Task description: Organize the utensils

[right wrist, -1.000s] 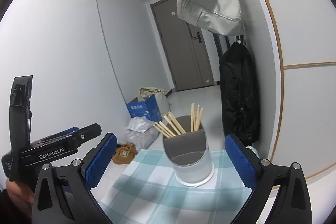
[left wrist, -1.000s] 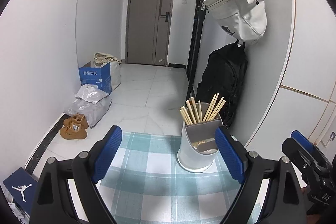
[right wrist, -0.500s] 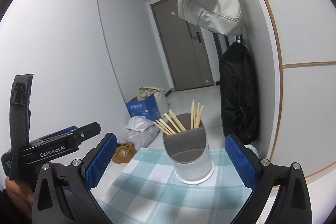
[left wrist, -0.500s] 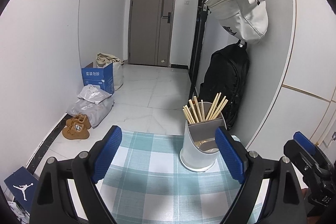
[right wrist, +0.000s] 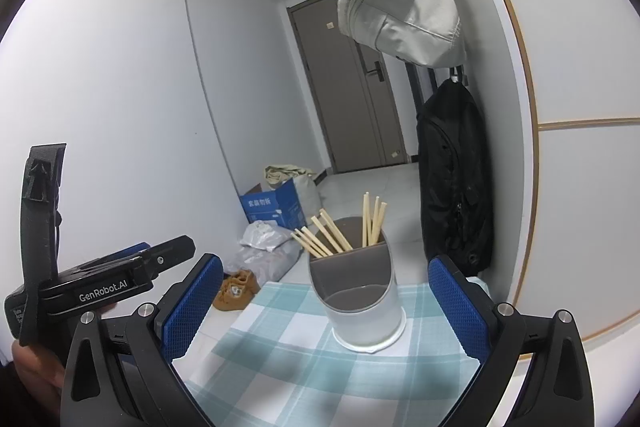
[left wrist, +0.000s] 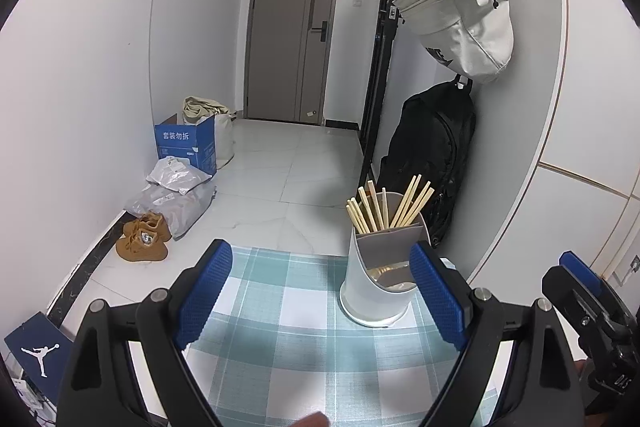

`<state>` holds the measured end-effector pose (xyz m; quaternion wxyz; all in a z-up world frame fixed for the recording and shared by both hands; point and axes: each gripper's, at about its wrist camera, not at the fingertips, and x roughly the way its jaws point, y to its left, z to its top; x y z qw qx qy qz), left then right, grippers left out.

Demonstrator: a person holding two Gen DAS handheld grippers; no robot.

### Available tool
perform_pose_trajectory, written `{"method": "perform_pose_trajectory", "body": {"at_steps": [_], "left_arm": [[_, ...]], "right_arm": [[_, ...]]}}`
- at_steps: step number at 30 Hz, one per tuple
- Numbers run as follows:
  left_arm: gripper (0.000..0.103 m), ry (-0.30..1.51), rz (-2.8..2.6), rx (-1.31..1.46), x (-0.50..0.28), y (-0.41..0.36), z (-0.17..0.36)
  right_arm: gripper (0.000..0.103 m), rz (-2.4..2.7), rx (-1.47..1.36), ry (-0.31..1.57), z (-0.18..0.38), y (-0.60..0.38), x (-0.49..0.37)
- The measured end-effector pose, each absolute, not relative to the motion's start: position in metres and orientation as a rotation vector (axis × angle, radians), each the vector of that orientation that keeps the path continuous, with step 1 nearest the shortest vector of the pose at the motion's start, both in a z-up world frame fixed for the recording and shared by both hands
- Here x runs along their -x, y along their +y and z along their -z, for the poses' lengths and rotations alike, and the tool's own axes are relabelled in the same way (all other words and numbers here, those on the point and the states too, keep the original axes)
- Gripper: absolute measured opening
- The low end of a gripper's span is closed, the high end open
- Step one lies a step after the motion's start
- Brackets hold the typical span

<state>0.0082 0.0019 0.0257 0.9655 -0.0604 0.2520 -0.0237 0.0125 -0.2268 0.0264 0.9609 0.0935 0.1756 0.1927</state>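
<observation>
A white utensil holder (left wrist: 374, 291) with a grey divider stands at the far right of a teal checked tablecloth (left wrist: 292, 331). Several wooden chopsticks (left wrist: 390, 205) stand in its back compartment. The front compartment holds something pale that I cannot make out. The holder (right wrist: 362, 303) and chopsticks (right wrist: 340, 231) also show in the right wrist view. My left gripper (left wrist: 320, 297) is open and empty, above the cloth and left of the holder. My right gripper (right wrist: 326, 305) is open and empty, with the holder between its fingers but farther off.
A wall (left wrist: 560, 147) runs close on the right, with a black backpack (left wrist: 432, 155) and a pale bag (left wrist: 464, 23) hanging on it. On the floor beyond the table are brown shoes (left wrist: 142, 239), plastic bags (left wrist: 172, 191) and a blue box (left wrist: 186, 143).
Both views have drifted slightly; the holder sits a little lower and farther right in the left wrist view. Both grippers stay open and empty.
</observation>
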Motion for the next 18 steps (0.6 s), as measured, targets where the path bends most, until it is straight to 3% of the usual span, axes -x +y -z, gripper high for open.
{"method": "perform_pose_trajectory", "body": {"at_steps": [18], "left_arm": [[0.087, 0.509, 0.055, 0.120, -0.0083, 0.0000, -0.0225]], "right_arm": [[0.103, -0.383, -0.201, 0.354, -0.0240, -0.2321, -0.0144]]}}
